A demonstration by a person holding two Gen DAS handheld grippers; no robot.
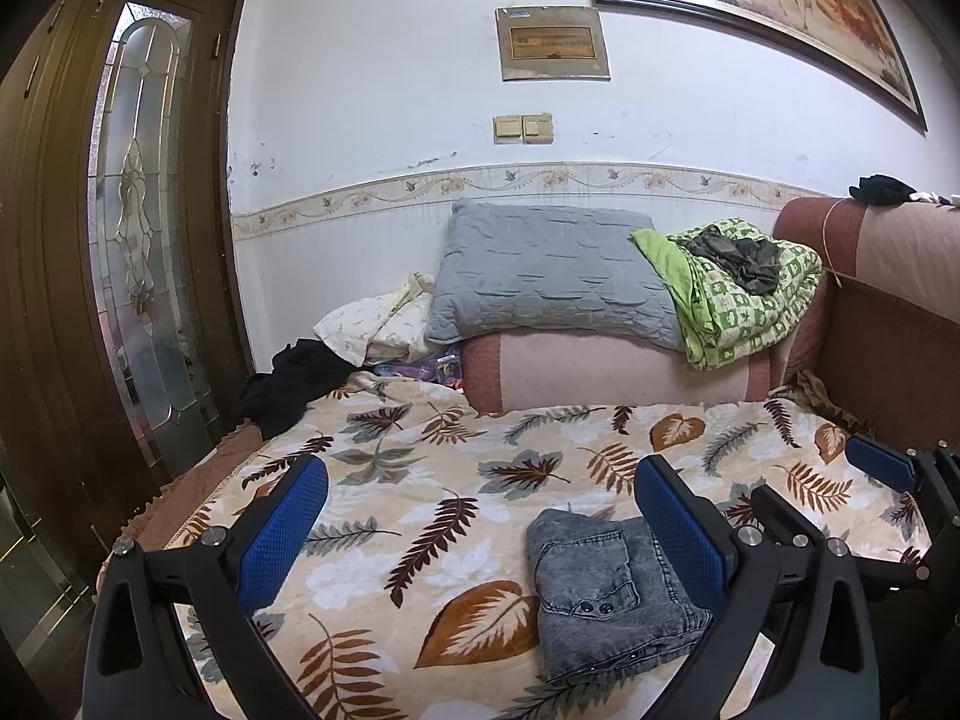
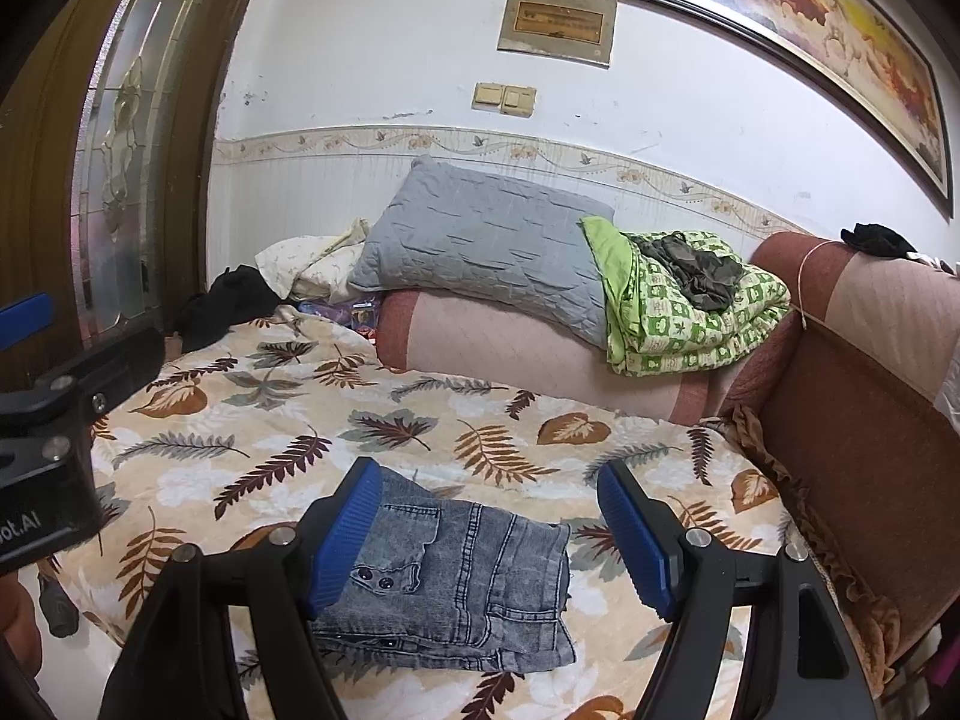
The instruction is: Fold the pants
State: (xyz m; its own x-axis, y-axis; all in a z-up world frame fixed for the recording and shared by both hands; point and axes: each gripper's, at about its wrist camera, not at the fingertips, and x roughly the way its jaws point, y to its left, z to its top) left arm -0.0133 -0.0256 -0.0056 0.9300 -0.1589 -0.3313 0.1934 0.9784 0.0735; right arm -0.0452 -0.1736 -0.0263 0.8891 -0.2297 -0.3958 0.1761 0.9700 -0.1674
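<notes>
Both grippers, left point(image 1: 480, 516) and right point(image 2: 489, 516), stood wide open, holding nothing. Folded grey pants point(image 2: 456, 576) (denim) lay on the leaf-patterned blanket point(image 2: 240, 420), below the right jaws, untouched.

White wall point(image 1: 390, 60) with a floral border strip, a big framed painting point(image 1: 780, 6) up right of the light switches point(image 1: 522, 128), dark wooden glass-panel door point(image 1: 138, 228) off to their left.

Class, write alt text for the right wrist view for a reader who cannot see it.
A folded bundle of grey denim pants lies on a leaf-print blanket, framed by the open right gripper. Behind, a grey pillow and green quilt rest against the wall.
</notes>
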